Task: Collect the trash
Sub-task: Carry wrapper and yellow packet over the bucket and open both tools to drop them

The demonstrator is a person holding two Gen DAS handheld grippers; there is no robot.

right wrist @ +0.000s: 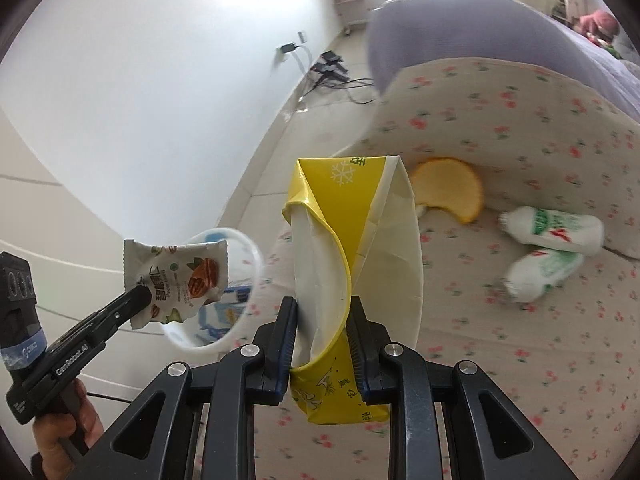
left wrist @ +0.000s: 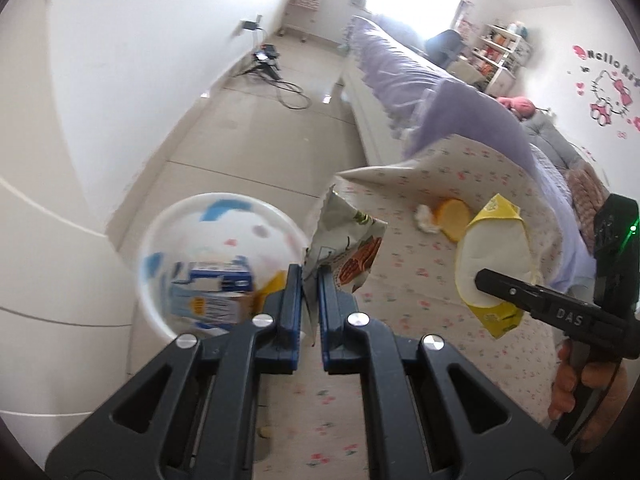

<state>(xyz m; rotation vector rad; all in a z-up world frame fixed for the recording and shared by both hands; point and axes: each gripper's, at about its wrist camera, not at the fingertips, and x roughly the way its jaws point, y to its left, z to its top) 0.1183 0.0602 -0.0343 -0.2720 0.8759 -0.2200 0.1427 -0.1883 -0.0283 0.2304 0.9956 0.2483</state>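
Trash is split between the two grippers, the bed and a white bin [left wrist: 224, 216]. Taking that bin as the landmark: it stands on the pale floor hard against the bed's edge, and a blue-and-white carton [left wrist: 212, 300] already lies inside it with something yellow beside it. The left gripper [left wrist: 310, 300] has its fingers drawn almost together, pinching the lower edge of a crumpled nut snack wrapper [left wrist: 344, 248], which hangs just beside the bin's rim on the bed side; from the right wrist view the same wrapper [right wrist: 176, 280] sits in front of the bin's opening [right wrist: 256, 272], held by the left gripper [right wrist: 138, 298]. The right gripper [right wrist: 322, 344] is closed partway on a folded yellow-and-white paper wrapper [right wrist: 352, 248], its fingers pressed against both faces of the fold, held above the floral bedsheet [right wrist: 520, 340] farther from the bin than the snack wrapper. In the left wrist view that yellow wrapper [left wrist: 496, 260] is seen at the tip of the right gripper [left wrist: 486, 280]. On the sheet beyond it, farther still from the bin, lies a piece of orange peel [right wrist: 448, 190] with a small white scrap [left wrist: 426, 218] touching it, and past those two small white bottles [right wrist: 552, 226] with green and red print lie on their sides, close together.
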